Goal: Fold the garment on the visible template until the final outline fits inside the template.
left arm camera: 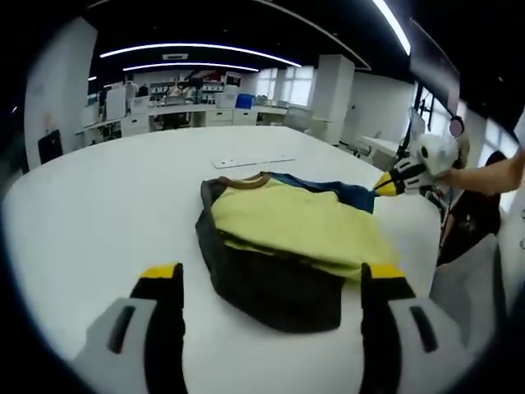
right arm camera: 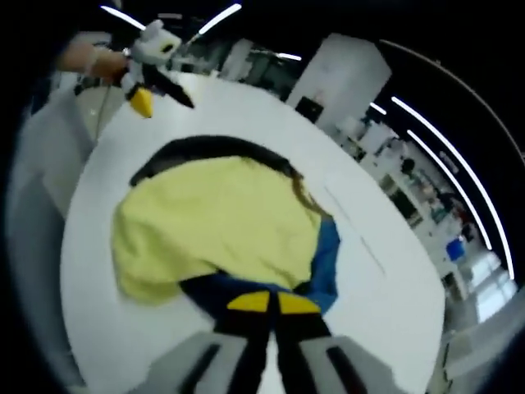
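Observation:
A folded garment point(left arm camera: 295, 226) lies on the round white table point(left arm camera: 107, 205), showing yellow on top, black along the near side and blue at the far right. My left gripper point(left arm camera: 271, 275) stands open just short of the black edge, its yellow-tipped fingers point(left arm camera: 160, 275) wide apart. In the right gripper view the garment point(right arm camera: 213, 217) lies ahead, and my right gripper point(right arm camera: 272, 303) is shut on its blue edge point(right arm camera: 324, 263). The right gripper point(left arm camera: 385, 185) comes in at the garment's blue corner. The left gripper point(right arm camera: 154, 97) hovers open beyond the black side.
A thin pale strip point(left arm camera: 250, 161) lies on the table beyond the garment, with faint lines point(right arm camera: 353, 234) on the table in the right gripper view. A person's arm point(left arm camera: 488, 174) reaches in from the right. The table edge point(left arm camera: 426, 246) runs close by. Office desks point(left arm camera: 180, 111) stand far behind.

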`<state>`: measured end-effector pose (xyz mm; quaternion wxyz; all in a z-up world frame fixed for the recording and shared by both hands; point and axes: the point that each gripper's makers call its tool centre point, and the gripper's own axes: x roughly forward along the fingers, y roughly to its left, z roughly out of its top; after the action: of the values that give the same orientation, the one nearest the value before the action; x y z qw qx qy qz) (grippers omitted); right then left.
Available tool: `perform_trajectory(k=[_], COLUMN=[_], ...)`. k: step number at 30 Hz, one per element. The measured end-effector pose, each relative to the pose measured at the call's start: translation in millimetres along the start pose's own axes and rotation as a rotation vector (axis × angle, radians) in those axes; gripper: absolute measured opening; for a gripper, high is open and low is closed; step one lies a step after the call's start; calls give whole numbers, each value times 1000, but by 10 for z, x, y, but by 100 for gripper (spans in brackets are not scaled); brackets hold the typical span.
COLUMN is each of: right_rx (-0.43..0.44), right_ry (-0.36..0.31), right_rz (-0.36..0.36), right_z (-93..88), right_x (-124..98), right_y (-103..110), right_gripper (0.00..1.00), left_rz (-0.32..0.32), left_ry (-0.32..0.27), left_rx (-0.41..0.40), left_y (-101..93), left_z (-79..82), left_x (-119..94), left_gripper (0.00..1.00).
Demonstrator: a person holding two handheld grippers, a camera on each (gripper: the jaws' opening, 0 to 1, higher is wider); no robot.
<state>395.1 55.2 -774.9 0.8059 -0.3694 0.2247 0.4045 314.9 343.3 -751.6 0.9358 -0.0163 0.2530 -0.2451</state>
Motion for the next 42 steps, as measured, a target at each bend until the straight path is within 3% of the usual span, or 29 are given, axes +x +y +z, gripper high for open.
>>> perform_trajectory(k=[6,11,18,22,24,29,31,35,38,42], right_rx=[98,148,177,154,137,99,61,-39,-93,-205], right_ry=[72,129,132,132,123,79,39,26,55,102], right_rz=[-41,-42,-39,-40,-49,-50,-14,62,114,155], right_z=[-338,-549,-545,-528,-509,-387,-283,-233,-278,-382], right_x=[128,202,205,176,141,-8,-55,-70,-38,32], right_y=[-265,-334,-293,-257,-257,-190,-75,197,395,565], right_gripper=[0,0,0,0,8,9,11,10,15,10], left_rz=[1,5,6,5,5,3,3,2,2,2], left_ry=[4,11,17,18,14,18,19,20,20,18], left_rx=[-3,-6,-5,-4,-4,-6,-6,-11,-16,-18], left_y=[8,31,25,24,27,9,-1,-17,-15,-24], left_z=[-12,-30,-45,-42,-36,-58,-69,-93,-95,-97], left_x=[-5,-7,-4,1,3,4,1,-2,0,0], left_gripper=[86,85,85,85,85,85,85,85,85,85])
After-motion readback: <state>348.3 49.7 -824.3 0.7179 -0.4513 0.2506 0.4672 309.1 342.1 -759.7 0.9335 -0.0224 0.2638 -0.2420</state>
